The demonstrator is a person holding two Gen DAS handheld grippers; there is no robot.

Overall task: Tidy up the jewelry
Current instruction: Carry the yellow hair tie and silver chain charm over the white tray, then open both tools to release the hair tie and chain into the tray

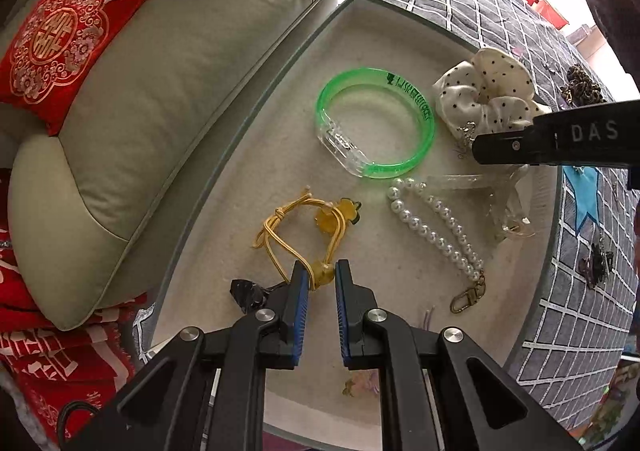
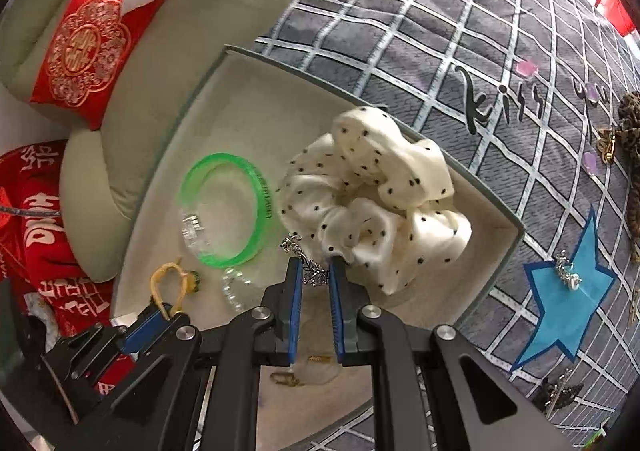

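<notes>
your left gripper (image 1: 322, 273) points down into the beige-lined tray (image 1: 248, 155), its blue pads drawn close together and pinching the yellow elastic hair tie (image 1: 298, 229) by one of its amber beads; the rest of the cord trails loose on the lining

your right gripper (image 2: 316, 271) hangs over the far end of the same tray, pads also nearly together, with a small silver chain piece (image 2: 306, 263) caught between the tips; the view is cramped there, so the chain is probably gripped, not merely draped, but you can't be sure

already lying in the tray: the green bangle (image 1: 376, 127), the polka-dot scrunchie (image 2: 372, 195), the pearl strand (image 1: 434, 227) with its brass clasp, and a clear hair claw (image 1: 492, 207) just beside the pearls

more pieces sit out on the grey grid blanket (image 2: 440, 31): a silver trinket on the blue star patch (image 2: 566, 269), a leopard-print scrunchie (image 2: 630, 139) at the edge, a dark clip (image 2: 558, 391) lower down

step in hand, as it reads: both grippers lowering a piece each into the tray, so the sorting is partway along

next move calls for spreading each pair of pads once the piece rests on the lining, lifting straight up so the elastic and the chain do not snag on the ridged pads, then reaching out to the blanket for the stray items
</notes>
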